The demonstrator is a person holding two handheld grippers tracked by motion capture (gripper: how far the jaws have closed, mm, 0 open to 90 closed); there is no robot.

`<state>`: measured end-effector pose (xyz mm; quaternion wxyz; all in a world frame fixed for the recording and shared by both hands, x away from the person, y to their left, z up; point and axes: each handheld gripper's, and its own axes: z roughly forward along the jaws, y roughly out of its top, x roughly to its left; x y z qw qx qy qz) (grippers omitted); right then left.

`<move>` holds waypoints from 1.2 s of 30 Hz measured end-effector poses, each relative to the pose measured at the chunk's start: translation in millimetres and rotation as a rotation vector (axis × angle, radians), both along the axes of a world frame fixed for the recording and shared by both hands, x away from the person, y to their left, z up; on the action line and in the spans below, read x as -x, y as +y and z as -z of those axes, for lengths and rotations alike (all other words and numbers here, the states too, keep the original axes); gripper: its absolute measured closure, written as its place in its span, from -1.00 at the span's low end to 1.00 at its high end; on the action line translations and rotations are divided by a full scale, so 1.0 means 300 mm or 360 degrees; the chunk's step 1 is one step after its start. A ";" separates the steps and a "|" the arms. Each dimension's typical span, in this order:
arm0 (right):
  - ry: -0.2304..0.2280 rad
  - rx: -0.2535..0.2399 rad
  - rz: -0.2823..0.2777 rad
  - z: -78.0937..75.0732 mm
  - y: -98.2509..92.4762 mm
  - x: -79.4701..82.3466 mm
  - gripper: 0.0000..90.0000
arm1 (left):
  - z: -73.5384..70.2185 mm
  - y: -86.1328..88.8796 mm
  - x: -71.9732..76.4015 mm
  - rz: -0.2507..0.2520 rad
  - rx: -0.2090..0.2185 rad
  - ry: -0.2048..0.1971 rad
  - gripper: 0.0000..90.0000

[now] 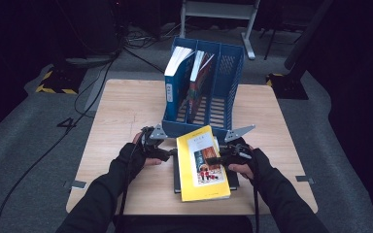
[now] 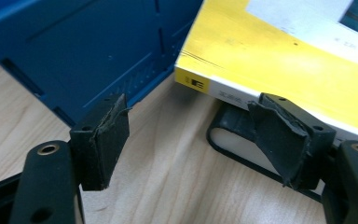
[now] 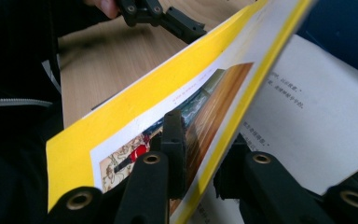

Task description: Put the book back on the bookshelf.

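Observation:
A yellow book lies on a dark-edged book at the table's front middle, just before the blue file rack. My right gripper is shut on the yellow book's right cover edge. In the right gripper view the jaws pinch that cover, which is lifted off a white printed page. My left gripper stands open at the book's left side. In the left gripper view its wide-apart jaws frame the yellow book's spine corner and the dark book beneath.
The rack holds a blue-spined book and a red book leaning in its left slots; its right slot stands free. The rack's front wall is close ahead of the left gripper. Bare wooden table spreads to the left.

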<state>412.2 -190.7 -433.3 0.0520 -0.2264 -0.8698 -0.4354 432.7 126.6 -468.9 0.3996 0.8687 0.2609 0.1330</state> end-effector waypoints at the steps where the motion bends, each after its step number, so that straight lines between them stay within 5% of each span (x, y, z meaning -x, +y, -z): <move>1: -0.0009 -0.0012 0.0006 0.002 -0.001 0.002 0.76 | -0.002 0.003 0.001 -0.0007 0.0003 -0.0008 -0.39; 8: -0.0053 -0.0191 0.0061 0.022 -0.027 0.034 0.84 | -0.005 0.032 0.011 -0.0001 0.0031 0.0001 -0.24; 20: -0.0175 -0.0253 0.0046 -0.015 -0.021 0.075 0.89 | -0.035 0.024 0.038 0.0078 0.0091 -0.0031 0.20; 28: -0.0302 -0.0320 0.0034 -0.062 -0.043 0.115 0.88 | -0.099 0.021 0.058 0.0141 0.0270 -0.0058 0.53; 36: -0.0395 -0.0344 0.0043 -0.102 -0.061 0.114 0.81 | -0.153 0.009 0.056 0.0163 0.0339 -0.0090 0.78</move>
